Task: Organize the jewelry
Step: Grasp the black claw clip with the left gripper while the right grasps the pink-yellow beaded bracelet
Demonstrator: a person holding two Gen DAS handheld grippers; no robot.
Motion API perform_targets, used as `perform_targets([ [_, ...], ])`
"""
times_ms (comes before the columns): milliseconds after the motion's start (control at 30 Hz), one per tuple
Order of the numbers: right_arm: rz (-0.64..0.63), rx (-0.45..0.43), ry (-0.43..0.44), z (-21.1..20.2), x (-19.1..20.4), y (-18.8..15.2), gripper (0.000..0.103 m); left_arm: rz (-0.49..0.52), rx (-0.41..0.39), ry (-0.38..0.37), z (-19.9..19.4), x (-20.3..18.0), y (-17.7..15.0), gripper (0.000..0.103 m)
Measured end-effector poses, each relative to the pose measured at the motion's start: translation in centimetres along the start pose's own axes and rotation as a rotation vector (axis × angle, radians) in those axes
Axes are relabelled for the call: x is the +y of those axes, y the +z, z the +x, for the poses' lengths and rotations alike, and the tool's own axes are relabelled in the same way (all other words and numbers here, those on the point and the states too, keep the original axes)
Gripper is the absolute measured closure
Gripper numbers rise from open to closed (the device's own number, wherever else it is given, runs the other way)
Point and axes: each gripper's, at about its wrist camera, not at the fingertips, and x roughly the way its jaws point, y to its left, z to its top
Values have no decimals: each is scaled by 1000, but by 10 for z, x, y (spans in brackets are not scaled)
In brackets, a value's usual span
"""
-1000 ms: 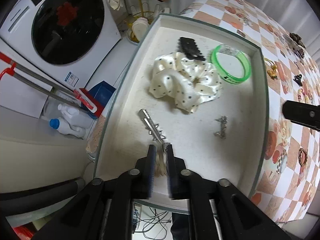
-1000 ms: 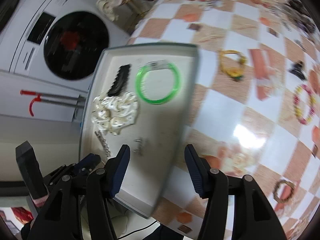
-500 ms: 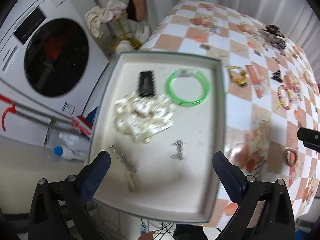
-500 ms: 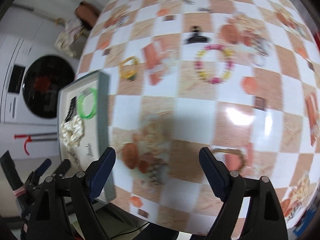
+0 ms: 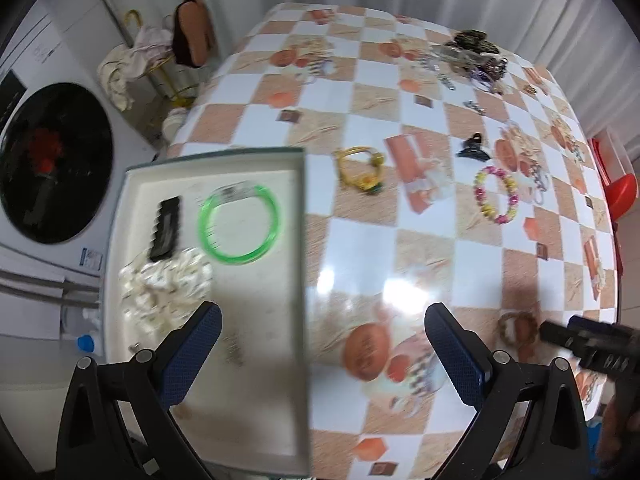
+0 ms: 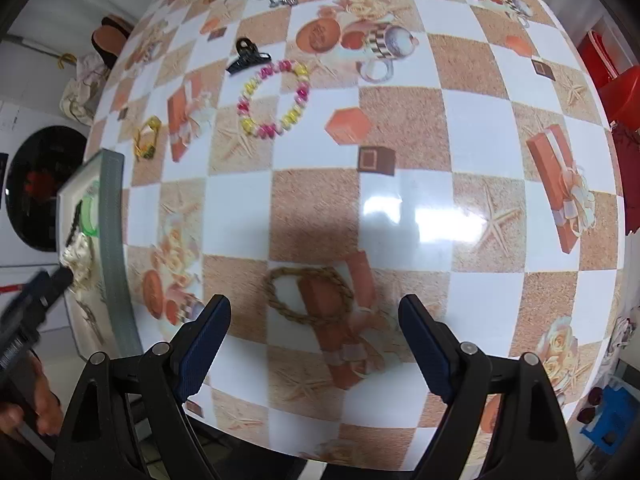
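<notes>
A white tray (image 5: pixel 296 240) at the table's left edge holds a green bangle (image 5: pixel 238 223), a black comb clip (image 5: pixel 165 229), a cream scrunchie (image 5: pixel 166 284) and small metal pieces. My left gripper (image 5: pixel 320 354) is open and empty above the tray's right rim. My right gripper (image 6: pixel 314 346) is open and empty, just above a brown rope bracelet (image 6: pixel 310 295) on the checked tablecloth; that bracelet also shows in the left wrist view (image 5: pixel 517 326). A yellow hair tie (image 5: pixel 362 168), a pink-and-yellow bead bracelet (image 6: pixel 274 98) and a black claw clip (image 6: pixel 246 55) lie further back.
A pile of more jewelry (image 5: pixel 474 60) lies at the far edge of the table. A washing machine (image 5: pixel 44 160) stands left of the table. A red object (image 6: pixel 616 80) is off the right edge.
My left gripper let go of the metal hair clip in the tray, opened wide, and pulled back and right. My right gripper moved right across the table to the rope bracelet.
</notes>
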Motion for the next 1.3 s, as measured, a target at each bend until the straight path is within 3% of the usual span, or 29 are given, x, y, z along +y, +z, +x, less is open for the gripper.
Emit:
perform_targets([
  [233, -11, -3, -9, 3, -8, 8, 15, 16, 9, -21, 14, -26, 24, 0],
  [500, 5, -62, -34, 1, -13, 56, 15, 48, -10, -41, 36, -55, 61, 0],
  [567, 6, -71, -39, 3, -12, 68, 15, 57, -14, -45, 42, -63, 70, 8],
  [700, 1, -85, -37, 13, -7, 90, 18, 63, -5, -52, 60, -75, 91, 9],
  [800, -16, -98, -43, 19, 0, 101, 28, 56, -8, -70, 69, -80, 103, 9],
  [900, -42, -113, -50, 28, 9, 110, 40, 51, -3, -92, 76, -84, 114, 19],
  [1100, -161, -181, -134, 35, 25, 115, 54, 49, 14, -143, 93, -98, 134, 19],
  [1200, -221, -204, -196, 36, 28, 113, 71, 70, 14, -166, 99, -113, 141, 19],
  [1300, -242, -219, -205, 33, 21, 110, 86, 89, 22, -180, 107, -126, 147, 19],
])
